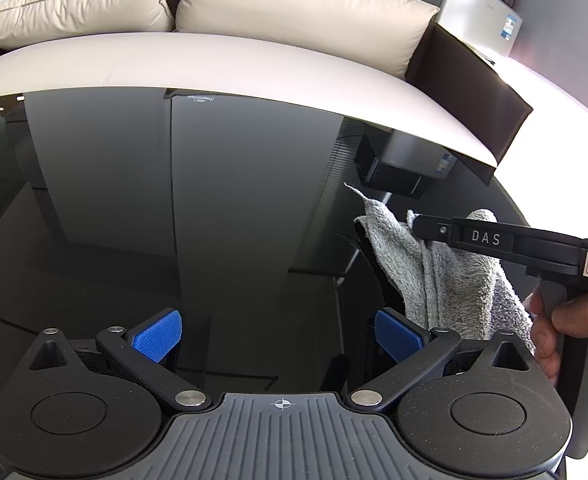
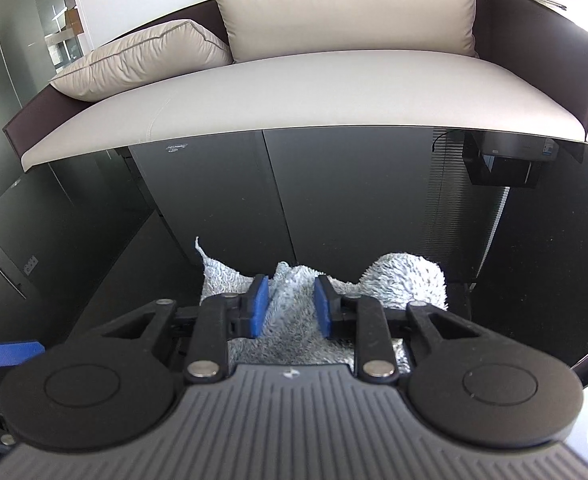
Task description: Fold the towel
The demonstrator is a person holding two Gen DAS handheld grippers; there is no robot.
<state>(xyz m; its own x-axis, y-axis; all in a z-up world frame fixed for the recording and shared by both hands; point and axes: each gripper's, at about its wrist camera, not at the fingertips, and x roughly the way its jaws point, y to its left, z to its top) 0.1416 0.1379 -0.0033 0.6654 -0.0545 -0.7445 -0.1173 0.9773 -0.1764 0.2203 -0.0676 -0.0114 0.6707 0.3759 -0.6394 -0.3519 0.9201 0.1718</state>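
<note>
A grey terry towel [image 1: 454, 280] hangs bunched at the right of the left wrist view, lifted off the black glass table [image 1: 173, 200]. My right gripper [image 1: 418, 226] comes in from the right there and is shut on the towel's upper folds. In the right wrist view the towel [image 2: 406, 276] bulges up between and beyond the blue pads [image 2: 258, 304] of my right gripper [image 2: 290, 300]. My left gripper [image 1: 277, 334] is open just left of the hanging towel, with nothing between its fingers. One of its blue pads [image 1: 398, 338] sits close to the cloth.
A beige sofa seat [image 1: 253, 64] with two cushions [image 1: 302, 4] runs along the table's far edge. A person's hand [image 1: 550, 332] holds the right gripper's handle. A silver box [image 1: 478, 12] stands behind the sofa's right arm. The glass mirrors the room.
</note>
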